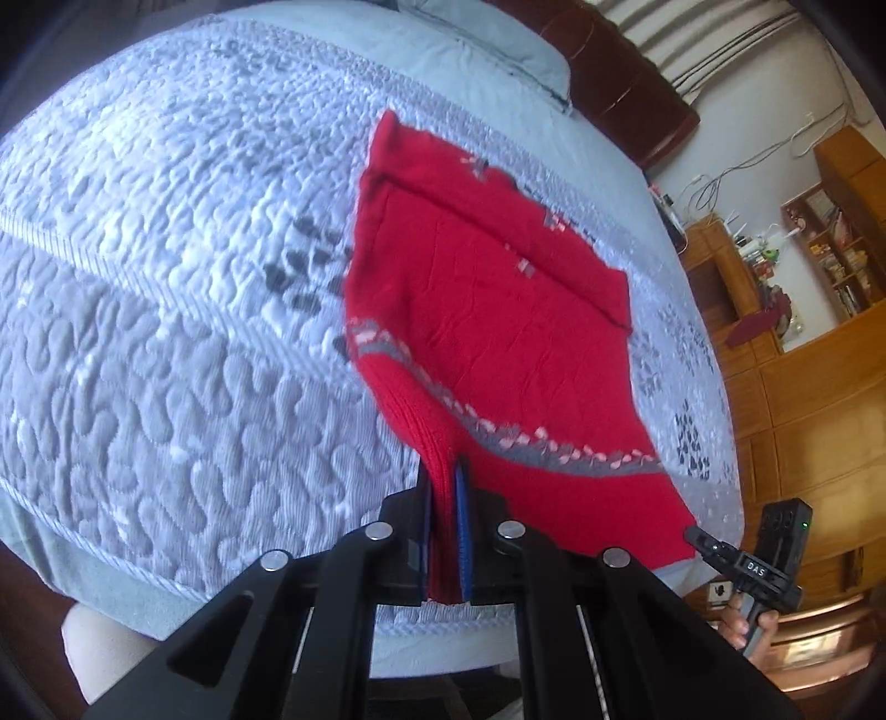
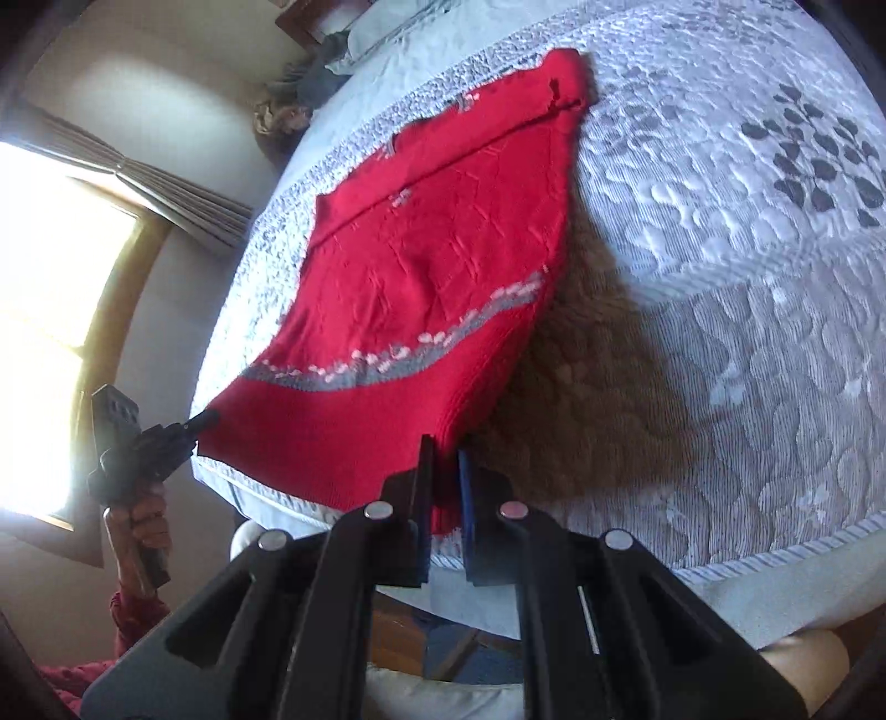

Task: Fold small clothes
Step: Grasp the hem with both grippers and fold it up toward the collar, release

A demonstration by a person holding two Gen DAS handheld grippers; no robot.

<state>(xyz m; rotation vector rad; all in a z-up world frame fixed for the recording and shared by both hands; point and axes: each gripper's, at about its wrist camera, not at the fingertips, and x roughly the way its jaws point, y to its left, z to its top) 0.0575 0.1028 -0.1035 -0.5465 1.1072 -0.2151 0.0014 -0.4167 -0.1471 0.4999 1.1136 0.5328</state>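
A small red knit sweater (image 1: 498, 310) with a grey and pink patterned band lies spread on the quilted bed, its near hem lifted off the cover. My left gripper (image 1: 446, 487) is shut on the hem's left corner, red ribbing bunched between its blue pads. In the right wrist view the same sweater (image 2: 421, 266) hangs from my right gripper (image 2: 446, 459), shut on the hem's right corner. Each gripper appears in the other's view: the right gripper (image 1: 695, 536) at the hem's far corner, the left gripper (image 2: 207, 416) likewise, each held by a hand.
The light blue-grey quilted bedspread (image 1: 166, 277) with dark leaf prints covers the bed. Pillows (image 1: 498, 33) and a brown headboard (image 1: 626, 77) lie beyond the sweater. Wooden shelves and cabinets (image 1: 819, 332) stand to the right; a bright window with curtains (image 2: 55, 277) is on the left.
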